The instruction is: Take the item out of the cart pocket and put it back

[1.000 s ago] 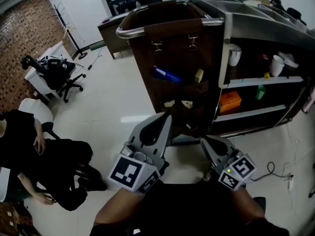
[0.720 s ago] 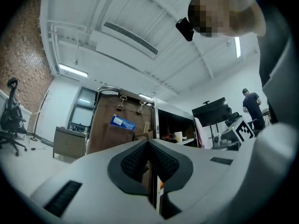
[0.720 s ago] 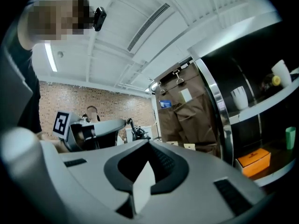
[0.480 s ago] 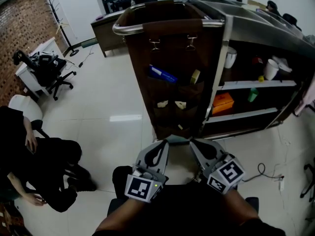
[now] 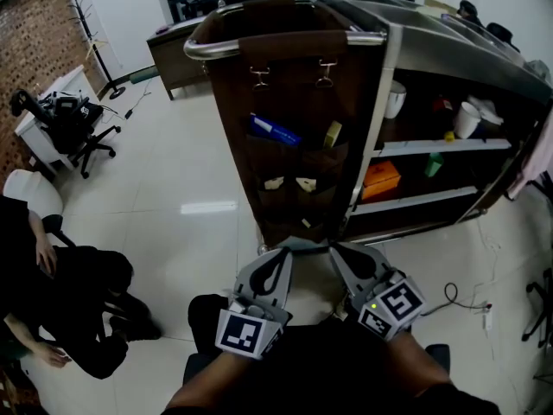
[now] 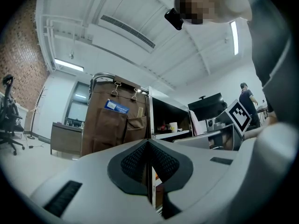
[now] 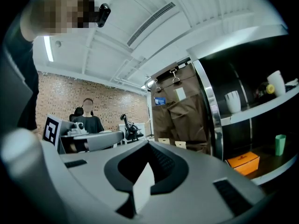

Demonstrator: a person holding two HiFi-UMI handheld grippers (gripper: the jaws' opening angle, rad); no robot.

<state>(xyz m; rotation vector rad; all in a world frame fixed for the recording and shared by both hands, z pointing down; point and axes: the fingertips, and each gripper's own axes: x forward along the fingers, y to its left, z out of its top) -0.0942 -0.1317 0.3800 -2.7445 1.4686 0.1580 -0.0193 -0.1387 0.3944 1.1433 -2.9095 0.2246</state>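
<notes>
Hanging by two clips [image 5: 259, 76] from the steel rail [image 5: 259, 43] of a cart [image 5: 449, 46], a brown pocket organiser [image 5: 294, 93] holds its load upright and facing the person, dead ahead at 12 o'clock. A blue packet [image 5: 274, 130] leans out of an upper pocket, with a yellowish item [image 5: 332, 134] just beside it toward 1 o'clock and two pale tags [image 5: 274, 182] in the row below. Which of these the task means cannot be told, but all of them sit in their pockets.

The left gripper [image 5: 282, 254] and right gripper [image 5: 333, 250] are held low and close to the body, side by side and pointing at the cart. Each has its pads pressed together on nothing. Empty grippers and filled pockets would suit either a reach about to be made or an item already returned.

Only glossy floor lies between the grippers and the pockets, though the packed neighbours would probably crowd any pinch. At 2 o'clock the open shelves carry an orange box [image 5: 380, 180], a green bottle [image 5: 434, 164] and white cups [image 5: 467, 119]. A seated person [image 5: 52, 275] is at 9 o'clock, an office chair [image 5: 73, 119] stands at 10, and a cable [image 5: 458, 296] trails across the floor at 3.
</notes>
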